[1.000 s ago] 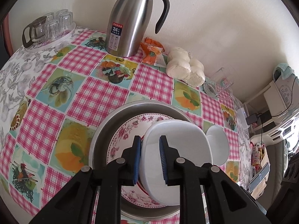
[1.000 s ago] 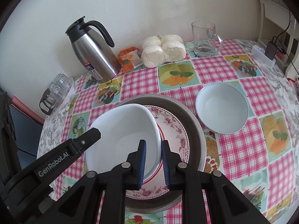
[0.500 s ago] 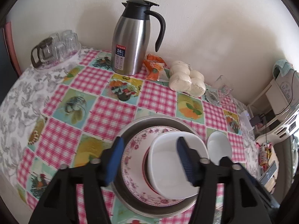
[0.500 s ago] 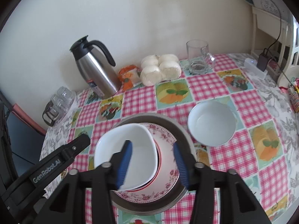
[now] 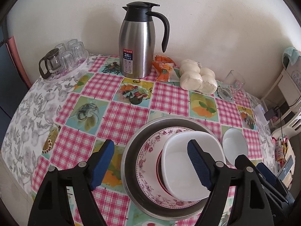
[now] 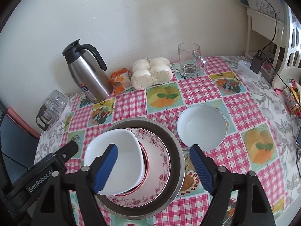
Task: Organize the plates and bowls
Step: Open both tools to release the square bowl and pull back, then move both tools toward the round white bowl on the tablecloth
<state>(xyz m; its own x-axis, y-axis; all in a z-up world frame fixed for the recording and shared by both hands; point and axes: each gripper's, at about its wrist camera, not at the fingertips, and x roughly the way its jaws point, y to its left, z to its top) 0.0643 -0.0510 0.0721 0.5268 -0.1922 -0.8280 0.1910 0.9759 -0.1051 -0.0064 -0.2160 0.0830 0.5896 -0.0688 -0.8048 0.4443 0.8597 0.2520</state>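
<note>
Both tools are spreading their jaws above the stack and pinch nothing: the left gripper (image 5: 150,162) straddles the near-left side of the stack, and the right gripper (image 6: 153,164) frames its right half. The square dish (image 6: 114,160) sits on the floral plate (image 6: 160,162) inside the steel pan (image 6: 175,150), pushed toward 9 o'clock in the right view rather than centred, so it looks liable to rock or slide if a pad clips its rim on the way out. The round bowl (image 6: 202,127) stands loose on the cloth at 2 o'clock from the pan, just beside it; a low sweep across could knock it, and setting it on the off-centre dish would probably leave it tilted. Open cloth lies at 9 to 11 o'clock of the pan in the left view. The flask (image 5: 138,43), buns (image 5: 197,79) and mug (image 6: 191,60) line the wall, well apart from the stack. The table's right edge is close, with a charger there.
</note>
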